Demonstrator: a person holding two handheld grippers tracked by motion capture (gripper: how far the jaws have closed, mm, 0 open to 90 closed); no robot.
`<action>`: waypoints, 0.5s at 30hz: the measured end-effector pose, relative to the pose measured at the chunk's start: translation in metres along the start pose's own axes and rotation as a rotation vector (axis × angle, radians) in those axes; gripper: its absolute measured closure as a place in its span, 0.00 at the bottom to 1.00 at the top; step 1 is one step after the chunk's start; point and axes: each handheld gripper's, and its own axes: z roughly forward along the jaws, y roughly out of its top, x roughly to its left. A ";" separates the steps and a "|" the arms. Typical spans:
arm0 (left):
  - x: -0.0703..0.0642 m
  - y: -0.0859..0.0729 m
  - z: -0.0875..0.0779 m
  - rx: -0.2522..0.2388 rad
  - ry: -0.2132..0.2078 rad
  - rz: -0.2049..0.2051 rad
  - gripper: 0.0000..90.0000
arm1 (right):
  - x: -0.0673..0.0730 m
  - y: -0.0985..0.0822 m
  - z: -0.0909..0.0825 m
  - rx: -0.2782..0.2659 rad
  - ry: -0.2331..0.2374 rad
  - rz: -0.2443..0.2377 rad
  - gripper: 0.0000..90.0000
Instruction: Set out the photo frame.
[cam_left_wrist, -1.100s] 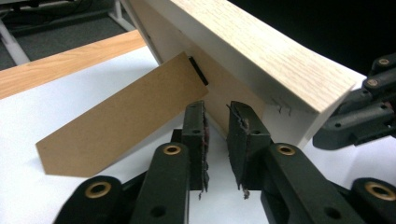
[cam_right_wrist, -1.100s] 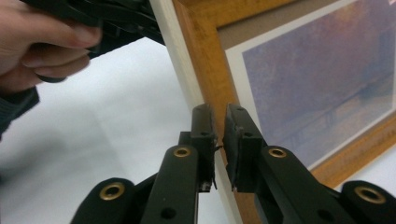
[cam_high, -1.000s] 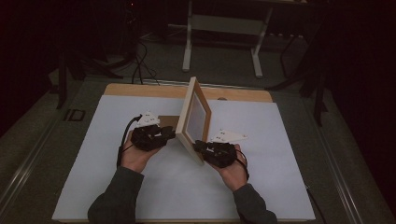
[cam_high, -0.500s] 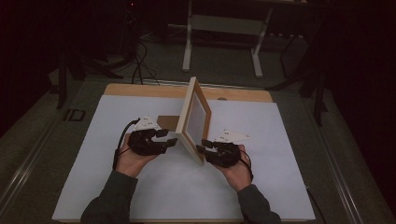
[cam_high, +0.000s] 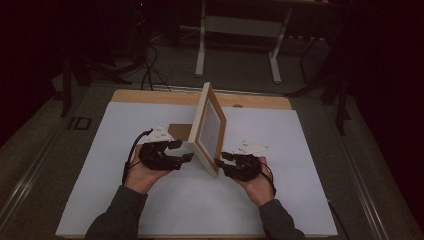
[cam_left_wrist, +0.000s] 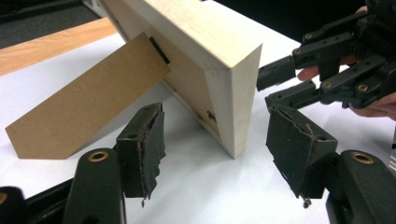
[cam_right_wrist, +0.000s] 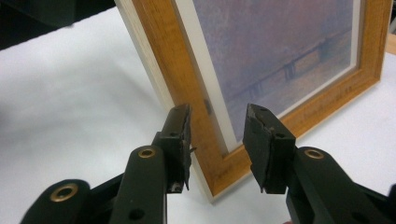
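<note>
Pale wood forms the picture frame (cam_high: 209, 129), which stands upright on its lower edge near the middle of the white desk (cam_high: 100, 200), propped by the brown fibreboard easel leg (cam_left_wrist: 84, 100) on its left side.

My left gripper (cam_high: 186, 151) sits just left of the frame's near corner. Its jaws have just been opening and now stand wide. In the left gripper view the corner lies ahead of the two pads (cam_left_wrist: 152, 144), and neither pad touches it.

My right gripper (cam_high: 220, 159) sits just right of the same corner, on the print side. Its jaws have also just been opening, to a moderate gap. In the right gripper view the frame's lower moulding passes between them; the left pad lies very close to the wood, and I cannot tell whether it still makes contact.

Judgement: the frame is released and bears on its leg and lower edge alone. The placing step looks complete. The next move calls for drawing both grippers straight back, clear of the corner, since a sideways nudge could topple the frame.
</note>
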 end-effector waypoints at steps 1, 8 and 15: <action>0.000 0.000 0.000 0.000 0.000 0.000 0.41 | 0.000 0.000 0.000 0.000 0.000 0.000 0.68; -0.006 0.010 0.004 -0.020 0.025 -0.001 0.39 | -0.001 -0.004 -0.001 0.024 -0.013 -0.011 0.66; -0.010 0.017 0.010 -0.048 0.067 -0.021 0.38 | -0.003 -0.007 -0.002 0.032 -0.014 -0.009 0.64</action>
